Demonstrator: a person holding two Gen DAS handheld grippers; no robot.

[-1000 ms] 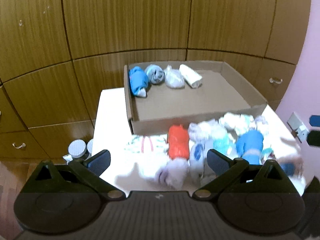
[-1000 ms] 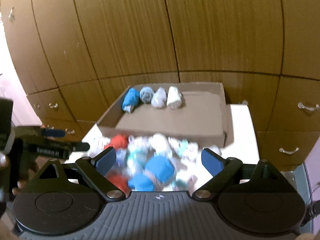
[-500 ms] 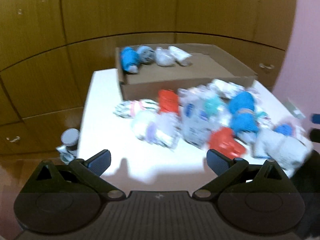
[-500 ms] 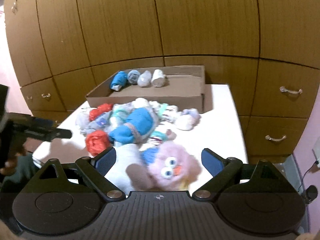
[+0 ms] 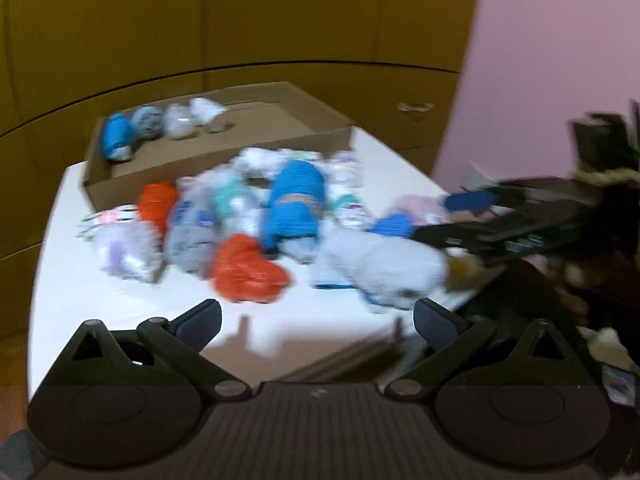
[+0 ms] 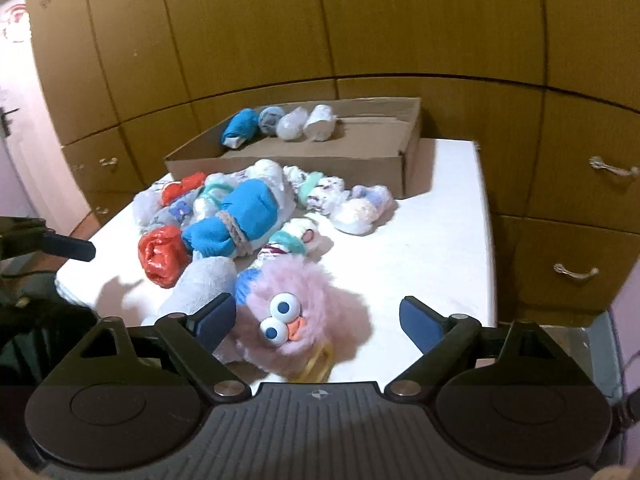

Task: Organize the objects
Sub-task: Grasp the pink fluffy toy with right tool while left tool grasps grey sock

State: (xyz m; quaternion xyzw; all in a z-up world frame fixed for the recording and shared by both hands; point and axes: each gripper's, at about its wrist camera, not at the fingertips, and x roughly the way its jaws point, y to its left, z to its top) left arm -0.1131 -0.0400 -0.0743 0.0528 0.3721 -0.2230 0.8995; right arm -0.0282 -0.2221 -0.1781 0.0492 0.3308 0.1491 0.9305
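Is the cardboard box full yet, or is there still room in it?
Mostly empty. The cardboard box holds only four rolled bundles in a row along its far wall; the rest of its floor is bare, and the pile still lies on the table.

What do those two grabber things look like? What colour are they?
Both look the same. The right gripper has a dark ribbed body with a small round crosshair mark, two round discs, black jointed link arms with silver pivot pins, and flat blue pads on its fingers. The left gripper matches it: black frame, silver pins, blue pads. No cables or sleeves show clearly.
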